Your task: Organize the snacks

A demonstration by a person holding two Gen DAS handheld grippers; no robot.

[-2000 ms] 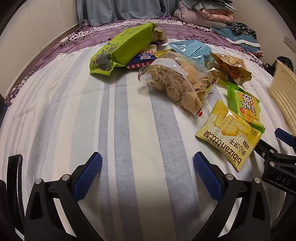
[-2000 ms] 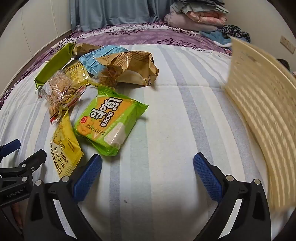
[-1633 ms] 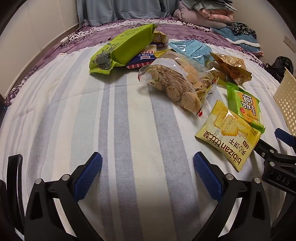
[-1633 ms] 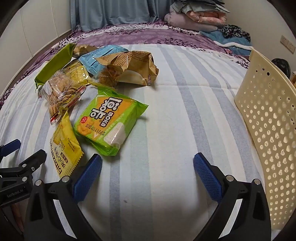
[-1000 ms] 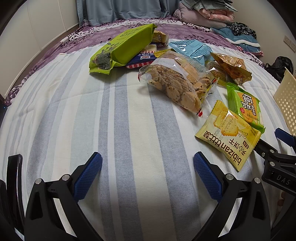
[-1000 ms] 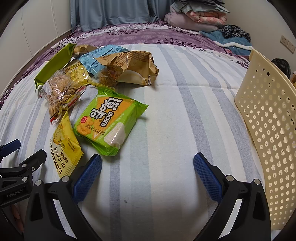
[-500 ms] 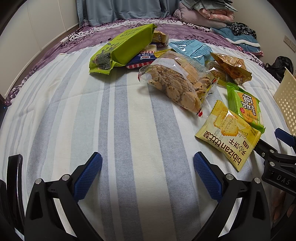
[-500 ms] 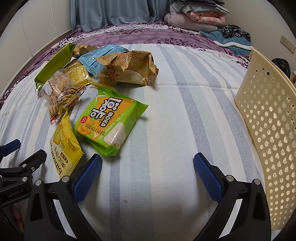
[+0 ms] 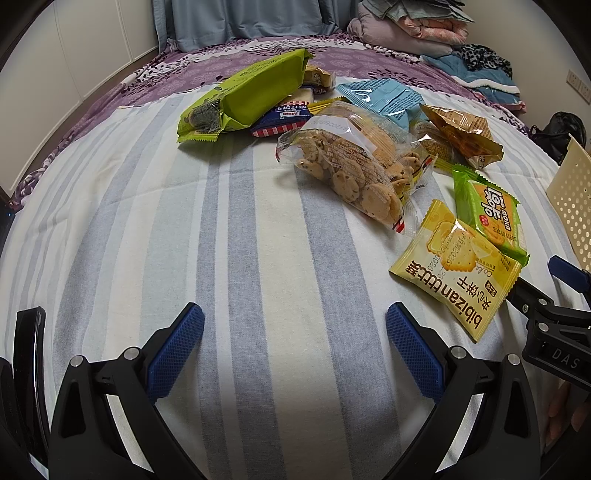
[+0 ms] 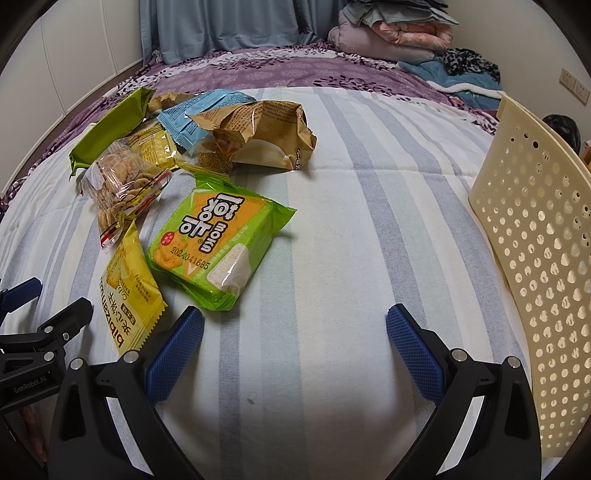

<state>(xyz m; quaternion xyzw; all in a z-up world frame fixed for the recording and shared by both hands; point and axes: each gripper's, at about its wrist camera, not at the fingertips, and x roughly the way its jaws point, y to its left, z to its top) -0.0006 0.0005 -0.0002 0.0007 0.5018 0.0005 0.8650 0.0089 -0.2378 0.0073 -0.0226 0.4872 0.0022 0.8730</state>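
Several snack packs lie on a striped bed sheet. A clear cookie bag [image 9: 354,168] lies mid-pile, a yellow bibizan pack [image 9: 456,267] and a green-orange cracker pack [image 10: 218,245] nearest me, and a long green pack [image 9: 245,94], a blue pack [image 9: 384,98] and a brown bag [image 10: 258,133] farther back. A cream perforated basket [image 10: 535,251] stands at the right. My left gripper [image 9: 295,347] is open and empty over bare sheet. My right gripper [image 10: 295,347] is open and empty, just below the green-orange pack.
A purple patterned bedspread [image 10: 280,70] covers the far part of the bed, with folded clothes and blankets [image 10: 391,33] stacked behind. White cupboards [image 9: 74,48] line the left wall. The right gripper's fingers show at the right edge of the left wrist view [image 9: 554,295].
The cream basket swung in at the right about two seconds ago and has stood still since. Both grippers and the snacks have not moved.
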